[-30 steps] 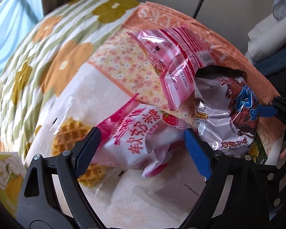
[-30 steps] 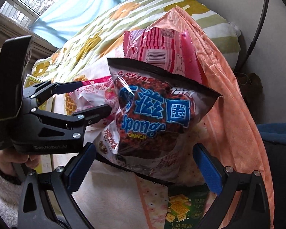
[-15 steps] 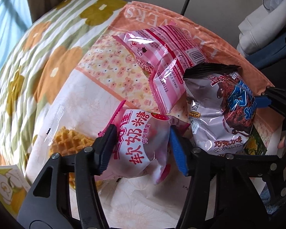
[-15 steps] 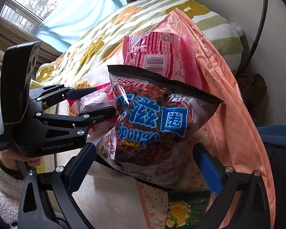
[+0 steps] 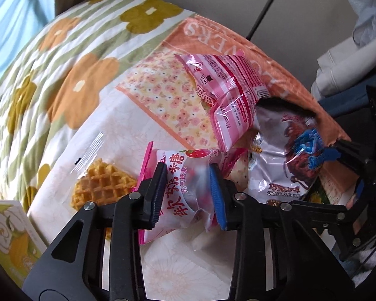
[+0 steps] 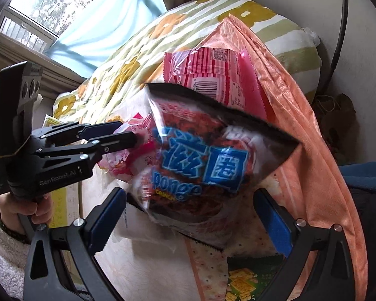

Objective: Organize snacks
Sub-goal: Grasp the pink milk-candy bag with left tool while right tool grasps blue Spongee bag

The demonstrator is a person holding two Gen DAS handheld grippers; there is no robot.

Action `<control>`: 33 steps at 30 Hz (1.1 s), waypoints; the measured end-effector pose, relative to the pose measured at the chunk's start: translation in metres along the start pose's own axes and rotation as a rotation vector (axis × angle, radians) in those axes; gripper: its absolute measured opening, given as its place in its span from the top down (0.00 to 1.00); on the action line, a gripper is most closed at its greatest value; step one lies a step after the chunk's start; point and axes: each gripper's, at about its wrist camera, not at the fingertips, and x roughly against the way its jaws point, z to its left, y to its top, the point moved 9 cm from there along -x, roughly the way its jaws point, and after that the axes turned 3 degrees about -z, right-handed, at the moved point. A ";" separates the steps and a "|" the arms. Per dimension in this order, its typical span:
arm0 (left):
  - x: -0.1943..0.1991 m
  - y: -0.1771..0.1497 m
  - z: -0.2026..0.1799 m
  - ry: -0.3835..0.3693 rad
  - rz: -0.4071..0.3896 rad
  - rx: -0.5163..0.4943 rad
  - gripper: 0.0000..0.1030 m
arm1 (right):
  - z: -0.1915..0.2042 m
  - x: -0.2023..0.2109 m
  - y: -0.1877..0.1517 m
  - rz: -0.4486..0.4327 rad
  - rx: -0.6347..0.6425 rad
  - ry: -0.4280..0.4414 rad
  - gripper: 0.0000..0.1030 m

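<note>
Pink candy bag [image 5: 185, 178] pinched in L gripper [image 5: 186, 188]; R gripper [image 6: 193, 223] wide.

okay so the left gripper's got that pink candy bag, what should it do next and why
Probably lift it straight up. The left gripper is shut on the pink candy bag, whose edge lies against the chocolate snack bag.

You were in a home, prob. a bedroom: a flower-print quilt [image 5: 62, 80] lay spread past your left fingertips, w/ folded clothes [image 5: 343, 70] off to their right. Beyond the right fingers was a window [image 6: 37, 17] w/ a pale blue curtain [image 6: 107, 25], trees outside.
</note>
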 end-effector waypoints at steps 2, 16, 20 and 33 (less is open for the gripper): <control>0.000 0.001 0.001 -0.001 -0.008 0.009 0.72 | 0.001 0.001 0.001 -0.007 -0.021 0.016 0.02; 0.007 0.005 -0.007 -0.032 -0.037 0.045 0.82 | -0.008 0.008 0.009 -0.028 -0.133 0.057 0.49; 0.010 0.003 -0.010 -0.032 -0.043 0.055 0.83 | -0.007 0.016 0.010 -0.041 -0.128 0.062 0.50; 0.018 0.003 0.004 0.046 -0.006 0.004 0.04 | -0.010 0.029 0.007 -0.067 -0.105 0.077 0.50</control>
